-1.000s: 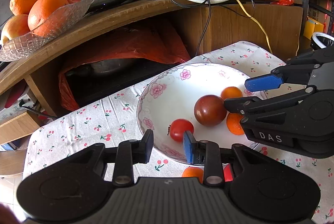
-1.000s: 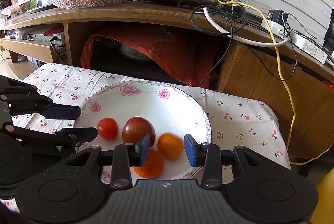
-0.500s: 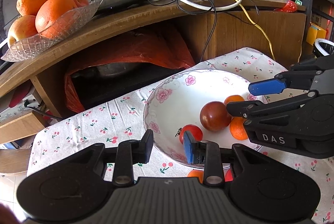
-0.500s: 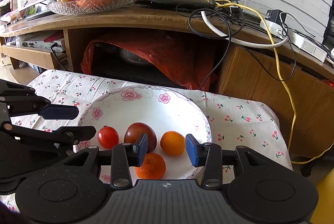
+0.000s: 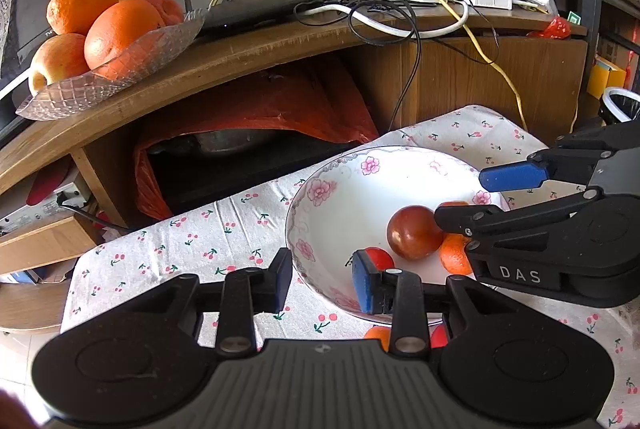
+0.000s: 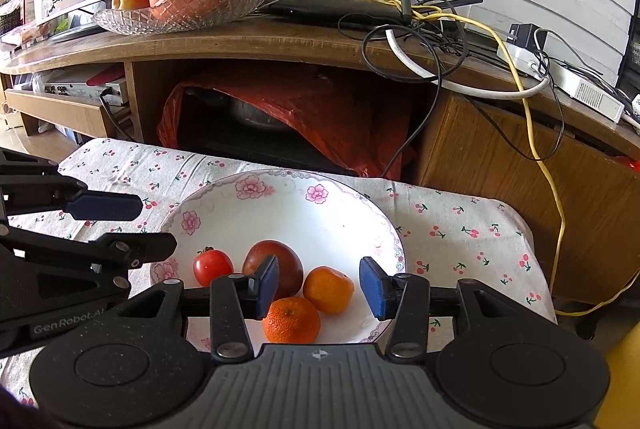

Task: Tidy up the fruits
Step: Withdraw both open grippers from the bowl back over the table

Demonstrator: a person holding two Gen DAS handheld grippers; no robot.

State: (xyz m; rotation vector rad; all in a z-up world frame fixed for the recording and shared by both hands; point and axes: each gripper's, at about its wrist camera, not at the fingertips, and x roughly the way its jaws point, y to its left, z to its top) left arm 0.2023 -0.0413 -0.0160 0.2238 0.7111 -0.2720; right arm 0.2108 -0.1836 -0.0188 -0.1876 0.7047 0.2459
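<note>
A floral-rimmed white plate (image 6: 256,189) sits on the cloth-covered counter (image 6: 460,225), close to its far edge. On the plate's near half lie a small red tomato (image 6: 212,266), a dark red fruit (image 6: 280,261) and two tangerines (image 6: 328,289), touching in a cluster. The right gripper (image 6: 318,287) hovers over them, its jaws opening, gripping nothing. The left gripper (image 5: 322,279) is released at the plate's left rim, empty.
</note>
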